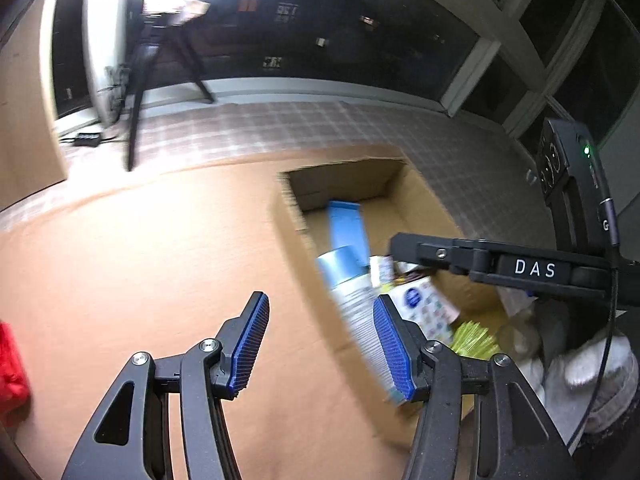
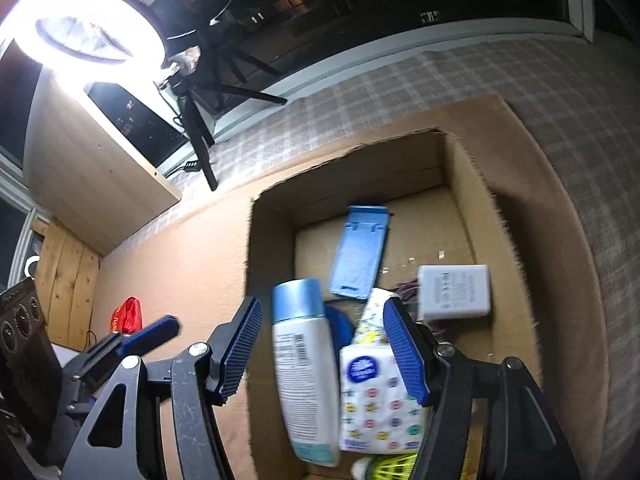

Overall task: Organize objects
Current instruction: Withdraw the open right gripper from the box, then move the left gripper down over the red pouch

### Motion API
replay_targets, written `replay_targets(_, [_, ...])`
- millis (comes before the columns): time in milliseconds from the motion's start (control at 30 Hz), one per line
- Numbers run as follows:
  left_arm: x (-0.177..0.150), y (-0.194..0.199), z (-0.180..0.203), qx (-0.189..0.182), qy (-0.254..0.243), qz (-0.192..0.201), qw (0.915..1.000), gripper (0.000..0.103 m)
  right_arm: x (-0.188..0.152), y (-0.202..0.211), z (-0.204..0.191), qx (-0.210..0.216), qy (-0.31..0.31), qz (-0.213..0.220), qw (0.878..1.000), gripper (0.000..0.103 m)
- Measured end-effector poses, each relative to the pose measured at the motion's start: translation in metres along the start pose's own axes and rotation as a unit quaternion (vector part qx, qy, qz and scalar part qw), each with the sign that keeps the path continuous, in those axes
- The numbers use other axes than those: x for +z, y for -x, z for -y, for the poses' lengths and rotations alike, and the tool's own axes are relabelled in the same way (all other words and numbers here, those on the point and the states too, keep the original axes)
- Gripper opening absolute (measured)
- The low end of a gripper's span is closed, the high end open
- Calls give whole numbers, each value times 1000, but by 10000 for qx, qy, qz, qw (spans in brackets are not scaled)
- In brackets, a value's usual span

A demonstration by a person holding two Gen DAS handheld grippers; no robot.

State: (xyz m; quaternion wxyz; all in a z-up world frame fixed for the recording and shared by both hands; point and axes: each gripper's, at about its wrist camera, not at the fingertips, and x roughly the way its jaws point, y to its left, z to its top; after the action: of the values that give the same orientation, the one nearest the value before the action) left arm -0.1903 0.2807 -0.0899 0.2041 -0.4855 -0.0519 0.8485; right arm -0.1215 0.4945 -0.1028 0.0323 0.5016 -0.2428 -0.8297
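An open cardboard box (image 2: 460, 200) holds a white bottle with a light-blue cap (image 2: 300, 380), a patterned tissue pack (image 2: 380, 392), a flat blue plastic holder (image 2: 360, 256) and a white adapter (image 2: 456, 292). My right gripper (image 2: 322, 304) hovers open above the bottle and tissue pack, its pads clear of both. My left gripper (image 1: 320, 300) stands open over the box's left flap (image 1: 160, 260), nothing between its pads. The bottle (image 1: 352, 308) and tissue pack (image 1: 424, 308) lie just to its right. A red packet (image 2: 128, 316) sits on the far left of the cardboard.
A yellow-green item (image 2: 392, 468) lies at the box's near end. A ring light (image 2: 96, 28) on a black tripod (image 2: 200, 148) stands behind on the checked cloth (image 2: 560, 92). A wooden panel (image 2: 100, 184) rises at the left. A white fluffy sleeve (image 1: 592, 380) is at the right.
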Motion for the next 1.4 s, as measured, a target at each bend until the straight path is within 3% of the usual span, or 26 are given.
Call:
replay_targets(167, [-8,41,-49,364,109,69,9993,58,-6,-2,-33,-156,301,232,9992,59])
replay_targets(333, [-13,89,-104,762,111,131,9969,58,-10,-3,-61,-3,385,351,9986,59])
replay_targets(567, [-13,149,-181,1081,197,234,9937,59,-6,-5,-118,-173,855,300,9957,59])
replay_targets(733, [-10,169,-242,1305,279,146,9909,59,-6,-12,-161,-136,1052,150,9942,59])
replay_targets(1100, [-10,141,-350,1072,960,-394,9888,59,-41,-56,-215,143,943,-407,9946,59])
replay_targets(1233, [-14,119,-374,898,1158,-536,9877,59,-59,-61,-215,185,812,-499,9953,59])
replay_targets(1400, [-28,92,-402,432,1800,-650,9806,58,-83,-62,-204,136,623,-637,9959,59])
